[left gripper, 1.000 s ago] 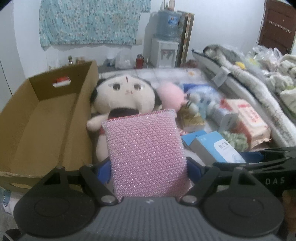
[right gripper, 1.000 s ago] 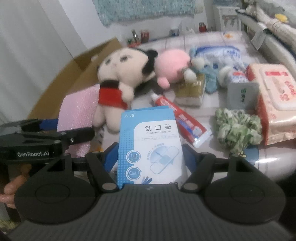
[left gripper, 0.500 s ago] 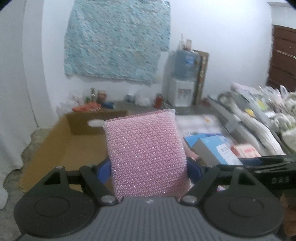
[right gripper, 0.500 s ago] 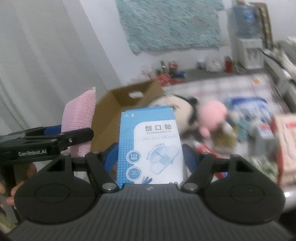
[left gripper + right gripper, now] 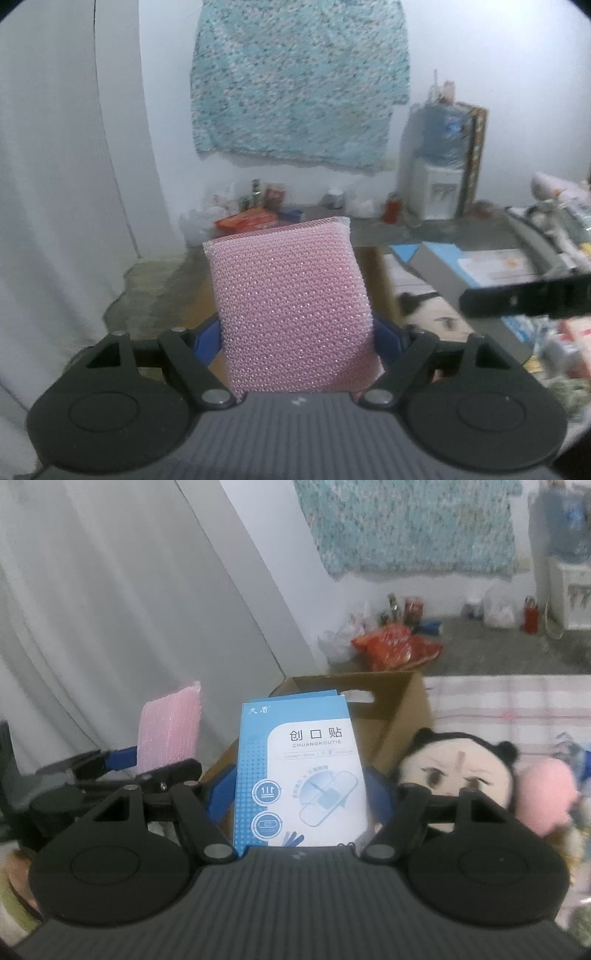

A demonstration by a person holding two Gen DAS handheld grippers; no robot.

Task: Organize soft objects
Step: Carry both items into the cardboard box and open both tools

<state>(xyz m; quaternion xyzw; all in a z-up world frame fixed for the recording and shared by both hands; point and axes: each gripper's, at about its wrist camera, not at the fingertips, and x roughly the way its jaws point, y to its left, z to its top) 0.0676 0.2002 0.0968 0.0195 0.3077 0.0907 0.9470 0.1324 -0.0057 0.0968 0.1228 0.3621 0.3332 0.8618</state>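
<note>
Between the blue fingers [image 5: 207,338] of our left gripper [image 5: 295,339] stands a pink mesh sponge [image 5: 291,310], upright and clamped on both side edges, its lower end down at the gripper's body and its top rising well past the fingertips. The fingers are closed in only as far as the sponge's width allows. From the right wrist view we see the same sponge edge-on at the left, held up in the air just beside our other load.

Our right gripper [image 5: 301,794] grips a blue and white plaster box [image 5: 299,771] in the same way: the box stands upright between the two blue fingers [image 5: 221,794], pinched at its sides, with its printed face toward the camera and its top edge above the fingertips.

Behind the box sits an open cardboard box [image 5: 391,709] with a hand slot in its end wall. To its right a black-haired plush doll [image 5: 458,771] lies on the checked surface, its face partly hidden behind the gripper, and a pink plush [image 5: 546,794] touches its right side. Farther back we see a red snack bag [image 5: 395,646] on the floor and a patterned blue cloth [image 5: 410,524] on the wall
</note>
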